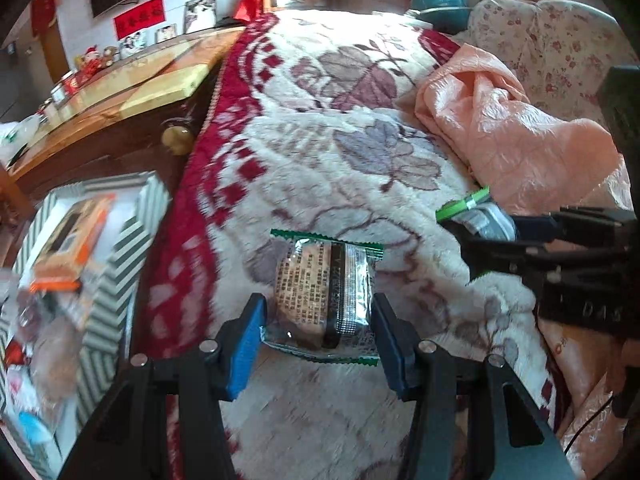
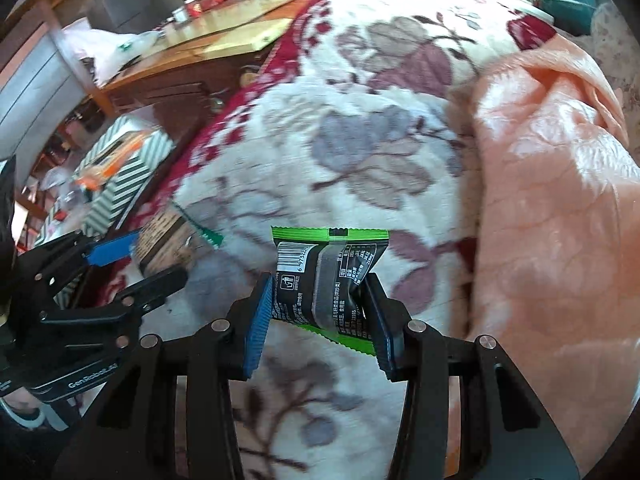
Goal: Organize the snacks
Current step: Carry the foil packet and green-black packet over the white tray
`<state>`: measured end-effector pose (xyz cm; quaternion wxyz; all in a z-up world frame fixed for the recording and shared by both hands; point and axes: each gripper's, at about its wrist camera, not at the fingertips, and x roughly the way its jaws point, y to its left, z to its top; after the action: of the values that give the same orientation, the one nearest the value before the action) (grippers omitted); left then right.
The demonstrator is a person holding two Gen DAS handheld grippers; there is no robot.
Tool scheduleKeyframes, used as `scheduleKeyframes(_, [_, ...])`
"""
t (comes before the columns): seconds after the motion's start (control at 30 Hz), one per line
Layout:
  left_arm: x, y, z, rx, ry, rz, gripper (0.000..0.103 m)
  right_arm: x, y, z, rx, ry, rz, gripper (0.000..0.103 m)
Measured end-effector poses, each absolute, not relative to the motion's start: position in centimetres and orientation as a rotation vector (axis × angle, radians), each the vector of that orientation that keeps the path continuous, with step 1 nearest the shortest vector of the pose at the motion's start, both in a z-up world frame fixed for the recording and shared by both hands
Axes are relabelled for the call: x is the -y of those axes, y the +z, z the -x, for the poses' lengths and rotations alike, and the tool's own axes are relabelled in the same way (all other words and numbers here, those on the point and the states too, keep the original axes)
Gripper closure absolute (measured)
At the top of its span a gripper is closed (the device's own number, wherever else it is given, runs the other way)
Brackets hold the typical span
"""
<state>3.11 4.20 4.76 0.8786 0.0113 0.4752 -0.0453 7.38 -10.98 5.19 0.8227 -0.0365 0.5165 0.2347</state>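
The left gripper [image 1: 318, 334] pinches a clear-and-silver foil snack packet with dark green zigzag ends [image 1: 326, 300] between its two blue-padded fingers [image 1: 246, 350]. The pads press on the packet's two long sides, and the far half of the packet sticks out forward past the fingertips, printed back side up. It is held above the fluffy cream blanket with red border and mauve leaf pattern [image 1: 340, 140], over the part of the blanket nearest the camera.

The right gripper [image 2: 320, 318] is clamped on a black foil snack packet with bright green zigzag ends [image 2: 326, 276], barcode side facing the camera. Its blue pads squeeze the packet's sides so that the wrapper creases inward at the right pad, and the upper green seam rises beyond the fingertips. This packet too hangs over the blanket, toward the blanket's right side, near the crumpled peach-pink quilt [image 2: 552, 184] that lies on the blanket's right edge.

In the left wrist view the right gripper [image 1: 476, 224] appears to the right of the blanket's middle with its green-edged packet in its grip. In the right wrist view the left gripper [image 2: 132, 260] shows at the left with its packet.

Beyond the blanket's red left border sits a green-and-white striped cardboard box [image 1: 120, 240] holding blurred snacks, among them an orange packet [image 1: 70, 248]. Past the box, along the same border, stands a brown wooden cabinet with a glossy top [image 1: 132, 92].
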Motion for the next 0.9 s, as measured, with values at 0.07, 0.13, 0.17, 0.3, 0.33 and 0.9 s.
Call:
scheduleKeyframes(0.07, [-5.0, 5.1, -2.4, -0.985, -0.072, -0.011, 0.047, 10.0, 5.2, -6.8, -1.105, 0.525, 0.081, 0.059])
scheduleKeyframes(0.13, [-5.8, 5.3, -1.8, -0.978, -0.050, -0.006, 0.047, 9.0, 5.1, -6.4, -1.106, 0.543, 0.095, 0.059])
scheduleKeyframes(0.17, [-6.2, 5.4, -1.5, -0.976, -0.037, -0.008, 0.047, 8.7, 5.2, -6.1, -1.106, 0.551, 0.100, 0.059])
scheduleKeyframes(0.3, [-7.8, 5.8, -0.3, -0.969, 0.002, 0.011, 0.047, 6.9, 5.5, -5.0, -1.108, 0.587, 0.120, 0.059])
scheduleKeyframes(0.33, [-8.3, 5.9, 0.0, -0.966, 0.013, 0.015, 0.047, 6.4, 5.6, -4.7, -1.106, 0.599, 0.125, 0.059])
scheduleKeyframes(0.9, [-15.1, 7.0, 3.1, -0.938, 0.163, 0.096, 0.047, -1.5, 7.3, -2.1, -1.087, 0.731, 0.241, 0.059])
